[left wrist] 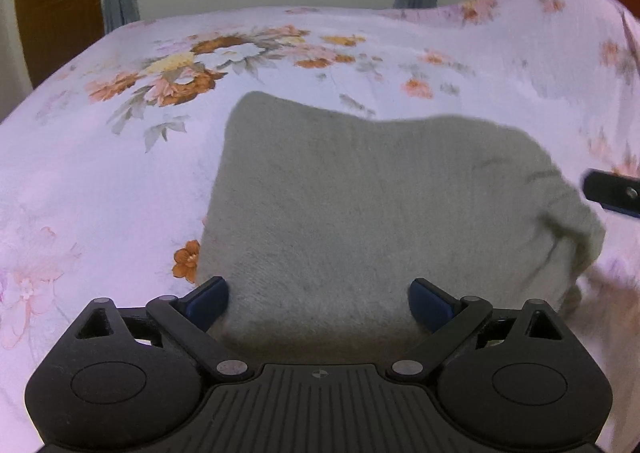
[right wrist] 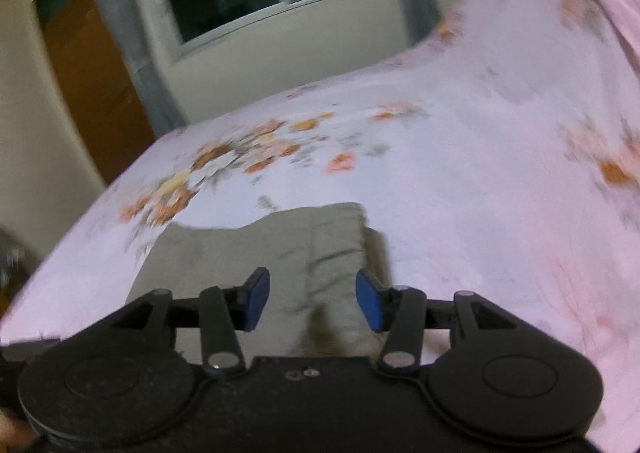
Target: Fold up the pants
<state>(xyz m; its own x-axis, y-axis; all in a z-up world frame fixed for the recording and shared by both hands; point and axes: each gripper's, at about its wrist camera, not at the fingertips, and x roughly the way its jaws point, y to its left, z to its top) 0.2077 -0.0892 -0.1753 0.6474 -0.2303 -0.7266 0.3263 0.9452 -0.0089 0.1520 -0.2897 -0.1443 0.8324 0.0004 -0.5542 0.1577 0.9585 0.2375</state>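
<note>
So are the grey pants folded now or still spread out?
Folded: the grey pants lie as one compact block on the floral sheet, with stacked layers showing at the right edge. No legs trail out.

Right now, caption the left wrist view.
Open left gripper poised over folded grey pants on a floral bedsheet.

Open bedsheet (left wrist: 100, 173) around pants (left wrist: 360, 213)

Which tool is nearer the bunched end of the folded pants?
Right. The right tool hangs open just above the bunched end; its tip shows beside that end from the left wrist view. The left tool is open over the pants' smooth near edge, away from the bunching.
</note>
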